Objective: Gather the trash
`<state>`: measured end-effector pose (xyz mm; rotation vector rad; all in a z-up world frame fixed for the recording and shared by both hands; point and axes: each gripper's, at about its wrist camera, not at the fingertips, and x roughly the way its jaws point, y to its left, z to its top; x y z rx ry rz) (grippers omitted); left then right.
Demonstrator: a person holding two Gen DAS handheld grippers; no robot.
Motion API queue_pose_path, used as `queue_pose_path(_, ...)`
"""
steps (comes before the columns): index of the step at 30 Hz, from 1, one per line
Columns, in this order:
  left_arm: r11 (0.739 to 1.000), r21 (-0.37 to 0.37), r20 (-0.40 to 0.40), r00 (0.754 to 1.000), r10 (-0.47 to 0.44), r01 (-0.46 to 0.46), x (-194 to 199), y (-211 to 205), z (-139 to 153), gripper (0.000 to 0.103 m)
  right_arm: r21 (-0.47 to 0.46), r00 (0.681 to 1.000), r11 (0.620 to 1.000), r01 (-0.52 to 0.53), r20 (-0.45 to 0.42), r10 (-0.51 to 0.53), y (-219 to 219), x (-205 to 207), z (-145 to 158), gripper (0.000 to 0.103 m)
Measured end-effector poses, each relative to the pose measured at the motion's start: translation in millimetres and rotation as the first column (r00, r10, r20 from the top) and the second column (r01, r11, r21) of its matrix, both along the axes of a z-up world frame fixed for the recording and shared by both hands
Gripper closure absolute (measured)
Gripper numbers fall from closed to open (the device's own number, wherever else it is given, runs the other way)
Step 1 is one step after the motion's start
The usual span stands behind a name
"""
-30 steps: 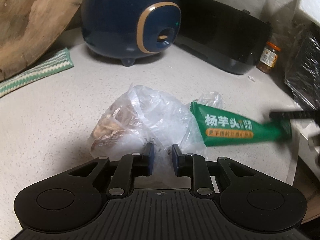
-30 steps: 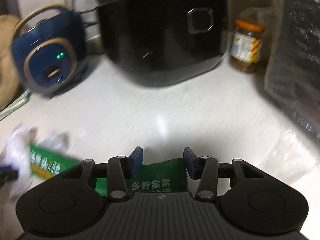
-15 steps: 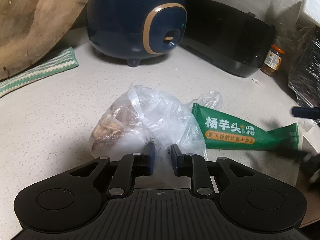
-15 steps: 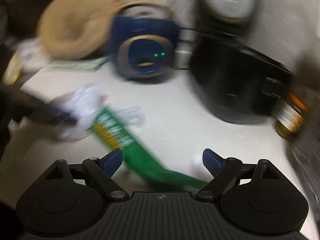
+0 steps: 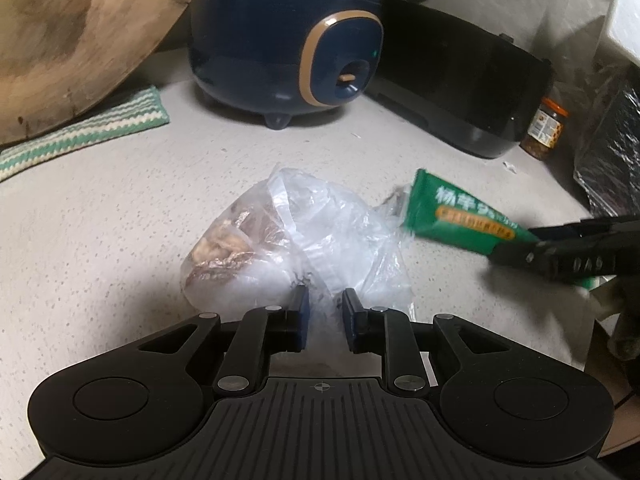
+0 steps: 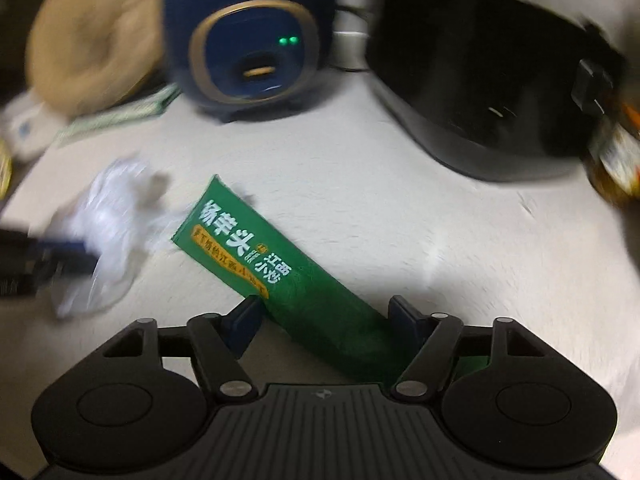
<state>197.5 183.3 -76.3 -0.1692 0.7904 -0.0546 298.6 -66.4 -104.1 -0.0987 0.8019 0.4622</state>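
A: Left wrist view, entry. The left gripper [image 5: 323,309] sits at lower centre; its fingers [image 5: 299,318] are closed on the near edge of the clear plastic bag [image 5: 296,248], film bunched between the pads. The bag rests on the speckled desk [image 5: 120,216] at frame centre, with brownish scraps showing through its left side.

B: And the green wrapper [image 6: 276,268]?

A: Right wrist view: it runs diagonally from centre left down to the right gripper [image 6: 326,320] at lower centre. The fingers [image 6: 404,316] have just been closing, and the wrapper's lower end lies between them. The left pad seems to stand just clear of the wrapper; the right pad is at its edge. I log them as partly open, not clamped. View is motion-blurred.

B: Wrapper relative to the bag?

A: In the left wrist view the wrapper's printed end sits just right of the bag, near a loose fold of film; contact I cannot tell. Its other end is under the right gripper, which enters from the right edge.

B: Background?

A: Navy blue cooker [image 5: 288,36] at top centre, black appliance [image 5: 468,92] to its right, jar [image 5: 546,130] at far right. Wooden board [image 5: 76,36] at upper left, striped cloth [image 5: 84,132] below it.
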Motion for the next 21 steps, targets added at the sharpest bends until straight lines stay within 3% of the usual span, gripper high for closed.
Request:
queue_pose_path(1,1.0,-0.005,-0.001,1.0,0.003,-0.003,0.2,0.7,0.0,0.079,0.025,1.0,0.999,0.022,-0.013,-0.022,-5.6,-0.3,2.1,0.051)
queue_pose_path(3,1.0,-0.02,-0.004,1.0,0.01,-0.01,1.1,1.8,0.3,0.079,0.061,0.998,0.997,0.056,-0.024,-0.055,-10.9,-4.5,7.3,0.062)
queue_pose_path(13,0.999,-0.041,-0.02,1.0,-0.007,0.006,3.7,-0.7,0.8,0.08,0.245,0.978,0.968,0.061,-0.207,-0.009,5.1,-26.5,1.2,0.063)
queue_pose_path(18,0.99,-0.144,-0.045,0.999,-0.015,0.008,4.4,9.3,4.5,0.08,0.187,0.99,0.982,0.019,-0.139,0.008,21.5,-41.9,5.5,0.06)
queue_pose_path(21,0.99,-0.143,0.014,1.0,0.001,0.001,0.4,13.5,14.8,0.08,0.113,0.999,0.994,0.01,-0.046,-0.005,24.0,-52.3,14.5,0.05)
